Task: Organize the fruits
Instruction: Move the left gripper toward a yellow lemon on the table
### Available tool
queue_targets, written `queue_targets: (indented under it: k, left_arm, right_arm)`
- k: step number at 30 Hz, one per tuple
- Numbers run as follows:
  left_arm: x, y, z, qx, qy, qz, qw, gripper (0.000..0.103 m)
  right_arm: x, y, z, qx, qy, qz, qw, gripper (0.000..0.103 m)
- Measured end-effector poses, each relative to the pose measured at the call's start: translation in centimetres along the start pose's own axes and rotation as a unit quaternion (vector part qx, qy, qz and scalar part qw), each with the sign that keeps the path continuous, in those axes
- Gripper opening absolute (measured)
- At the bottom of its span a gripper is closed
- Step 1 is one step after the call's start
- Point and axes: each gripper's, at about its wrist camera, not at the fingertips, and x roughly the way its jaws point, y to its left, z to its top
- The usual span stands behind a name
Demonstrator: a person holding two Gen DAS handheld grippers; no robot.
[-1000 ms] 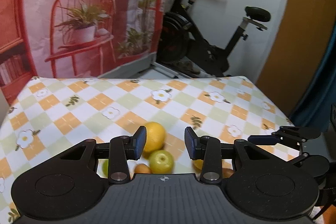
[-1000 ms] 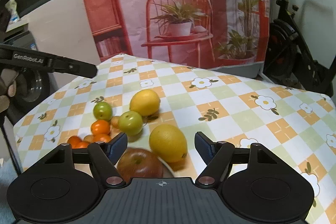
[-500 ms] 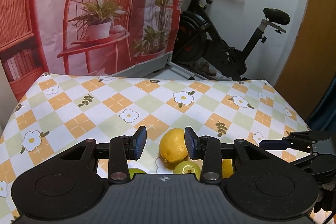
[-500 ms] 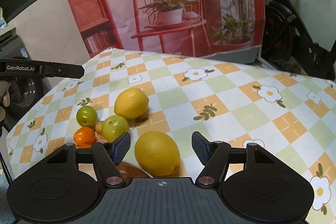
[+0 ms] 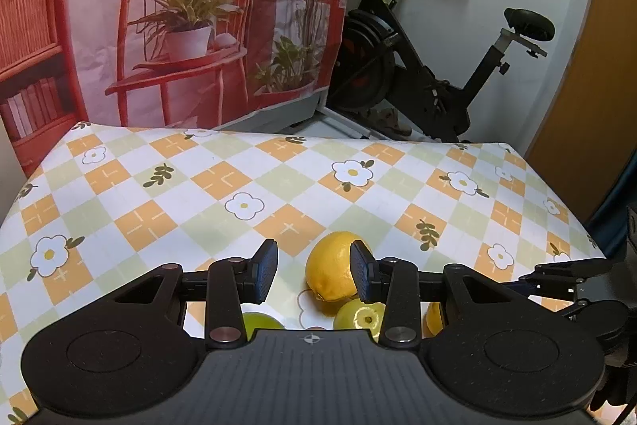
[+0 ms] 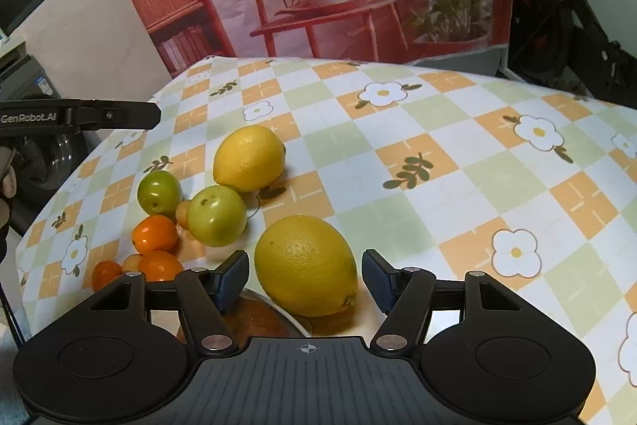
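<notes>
A large lemon [image 6: 305, 265] lies on the checked tablecloth [image 6: 438, 154] between the fingers of my right gripper [image 6: 305, 279]. Its jaws are closing, with a thin gap still on each side. Left of it sit a second lemon [image 6: 249, 158], two green fruits [image 6: 217, 216] [image 6: 159, 190] and several small oranges [image 6: 155, 234]. A red apple [image 6: 254, 317] is half hidden under the gripper. My left gripper [image 5: 313, 275] hovers open and holds nothing. The second lemon [image 5: 330, 271] lies just past its right finger, with a green fruit [image 5: 360, 317] below.
A finger of the left gripper [image 6: 99, 116] reaches in from the left edge, and the right gripper [image 5: 569, 269] shows at the right. Behind the table hang a printed backdrop [image 5: 179, 26] and an exercise bike [image 5: 418, 66]. The cloth's far half [image 5: 239, 166] bears nothing.
Both grippers sank closer to the fruits. The right jaws narrowed and now flank the large lemon. In the left view the lemon shifted from the left finger to the right one.
</notes>
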Motion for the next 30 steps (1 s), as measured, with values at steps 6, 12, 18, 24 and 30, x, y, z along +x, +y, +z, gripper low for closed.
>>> queue_targets:
  k: [6, 12, 18, 24, 30]
  left_arm:
    - [0.1, 0.0, -0.1, -0.001, 0.0, 0.0, 1.0, 0.042]
    - [0.7, -0.1, -0.2, -0.006, 0.003, -0.004, 1.0, 0.042]
    - [1.5, -0.8, 0.0, -0.006, 0.013, -0.032, 0.9994, 0.041]
    - [2.9, -2.4, 0.3, -0.002, 0.031, -0.068, 0.9972, 0.04]
    - [4.2, -4.1, 0.2, 0.007, 0.049, -0.093, 0.9945, 0.04]
  right_arm:
    - [0.4, -0.3, 0.2, 0.002, -0.003, 0.005, 1.0, 0.054]
    - [1.1, -0.1, 1.1, -0.007, -0.021, -0.003, 1.0, 0.053]
    - [1.8, -0.2, 2.0, -0.014, -0.028, -0.005, 1.0, 0.053]
    - [1.3, -0.9, 1.6, -0.014, -0.027, 0.006, 1.0, 0.054]
    - [0.2, -2.0, 0.9, -0.004, -0.032, 0.009, 0.999, 0.057]
